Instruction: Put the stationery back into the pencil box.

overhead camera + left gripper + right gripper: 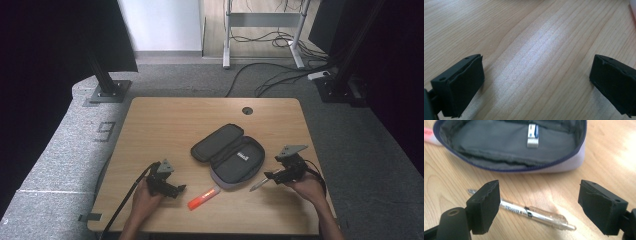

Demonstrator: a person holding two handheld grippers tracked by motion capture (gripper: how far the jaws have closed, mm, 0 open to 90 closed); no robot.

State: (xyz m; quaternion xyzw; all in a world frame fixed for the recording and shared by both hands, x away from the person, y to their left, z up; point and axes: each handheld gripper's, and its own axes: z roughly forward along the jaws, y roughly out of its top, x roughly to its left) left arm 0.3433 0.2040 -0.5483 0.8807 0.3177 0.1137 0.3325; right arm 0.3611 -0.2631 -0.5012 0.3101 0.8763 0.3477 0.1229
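A dark pencil case (230,155) lies unzipped and spread open in the middle of the wooden table (165,125); a small white and blue tag (533,135) shows inside it. A clear and silver pen (524,212) lies on the wood just in front of the case, also seen as the pen (261,183) in the high view. My right gripper (541,205) hovers low over it, open, its jaws wide on either side and not touching it. An orange highlighter (203,197) lies left of the pen. My left gripper (536,82) is open over bare wood, just left of the highlighter.
A round cable hole (247,110) sits at the table's far edge. Beyond the table are carpet, a desk frame (227,35) and loose cables (280,75). Each hand rests near the table's front edge.
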